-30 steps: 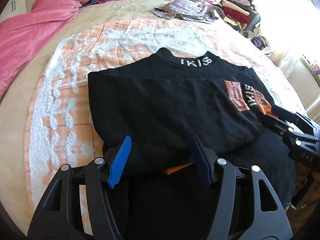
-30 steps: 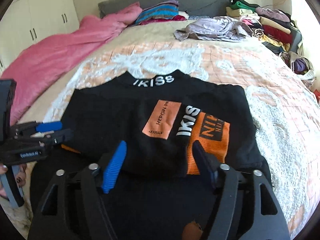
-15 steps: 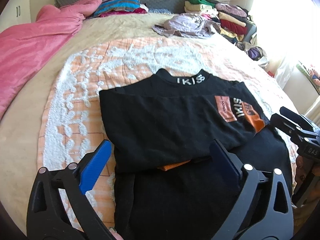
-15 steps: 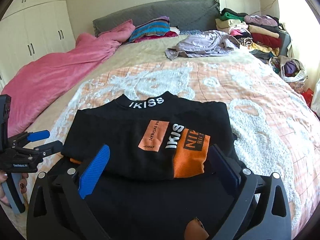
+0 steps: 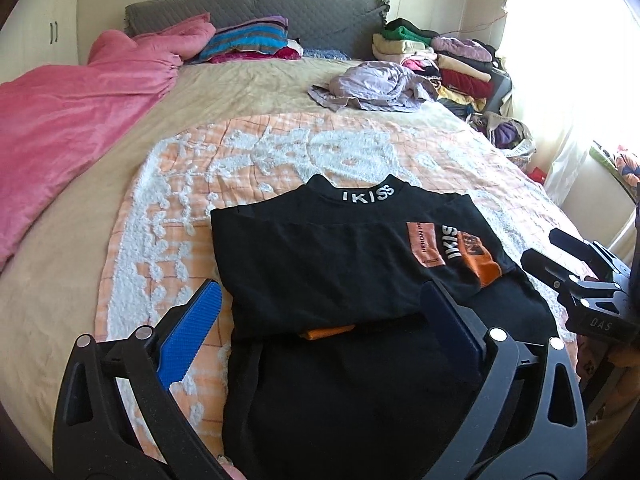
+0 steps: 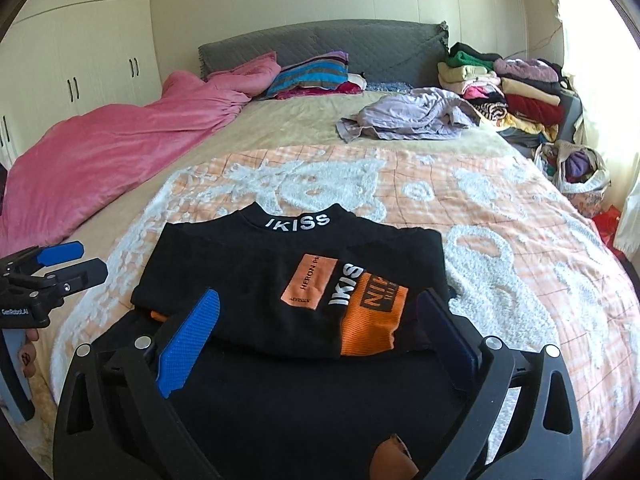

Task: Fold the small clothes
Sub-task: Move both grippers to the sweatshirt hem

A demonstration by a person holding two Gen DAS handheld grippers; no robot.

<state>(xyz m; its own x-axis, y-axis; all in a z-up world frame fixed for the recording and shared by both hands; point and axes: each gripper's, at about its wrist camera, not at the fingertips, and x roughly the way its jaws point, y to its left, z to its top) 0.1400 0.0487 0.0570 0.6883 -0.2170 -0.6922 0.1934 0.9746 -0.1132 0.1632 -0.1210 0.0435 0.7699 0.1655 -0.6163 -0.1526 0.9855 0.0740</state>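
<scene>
Black shirt | folded on bed | beyond both jaws (spread, empty)

left wrist: near, angled down | right wrist: likewise | shared: black shirt (bed beyond)

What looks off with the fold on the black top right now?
An orange scrap pokes out from under the folded edge of the black top, near its left corner. The lilac garment further up the bed lies crumpled, unfolded.
</scene>
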